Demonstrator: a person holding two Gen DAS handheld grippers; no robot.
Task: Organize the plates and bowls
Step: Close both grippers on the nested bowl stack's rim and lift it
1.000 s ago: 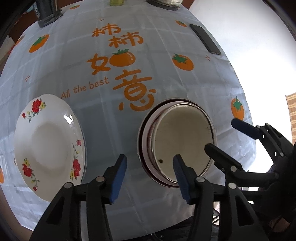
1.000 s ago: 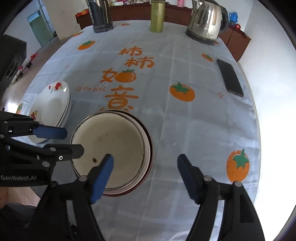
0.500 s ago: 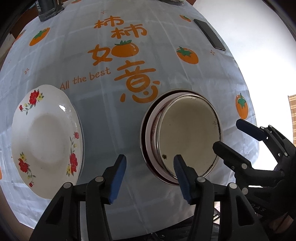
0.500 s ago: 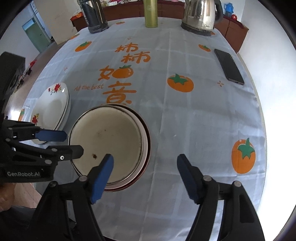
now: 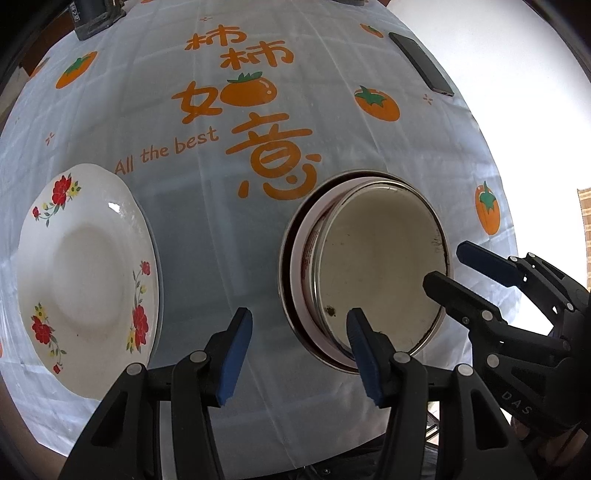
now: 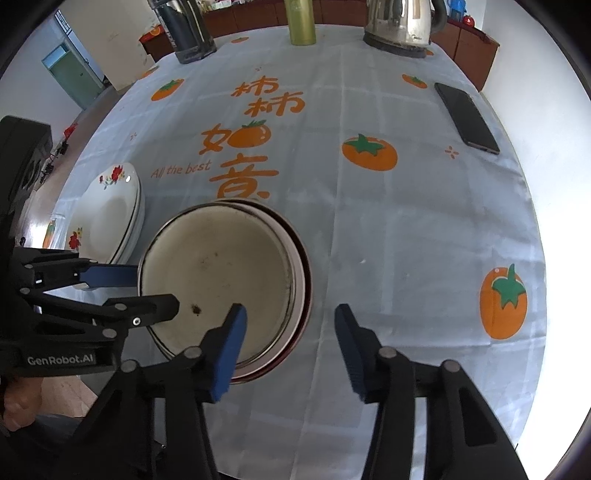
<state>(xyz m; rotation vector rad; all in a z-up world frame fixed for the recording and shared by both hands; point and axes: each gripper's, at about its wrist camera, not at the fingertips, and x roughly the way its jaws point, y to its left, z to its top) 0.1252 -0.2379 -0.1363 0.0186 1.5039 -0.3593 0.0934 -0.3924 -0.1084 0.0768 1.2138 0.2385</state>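
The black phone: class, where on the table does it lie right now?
In the right wrist view the black phone lies flat near the table's far right edge, right of a printed orange persimmon and nearer than the steel kettle.

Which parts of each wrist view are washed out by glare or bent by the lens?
Left wrist view: the tablecloth bulges like a dome, the right side burns white, and a highlight glints on the floral plate. Right wrist view: the right edge is overexposed; the phone stays sharp.
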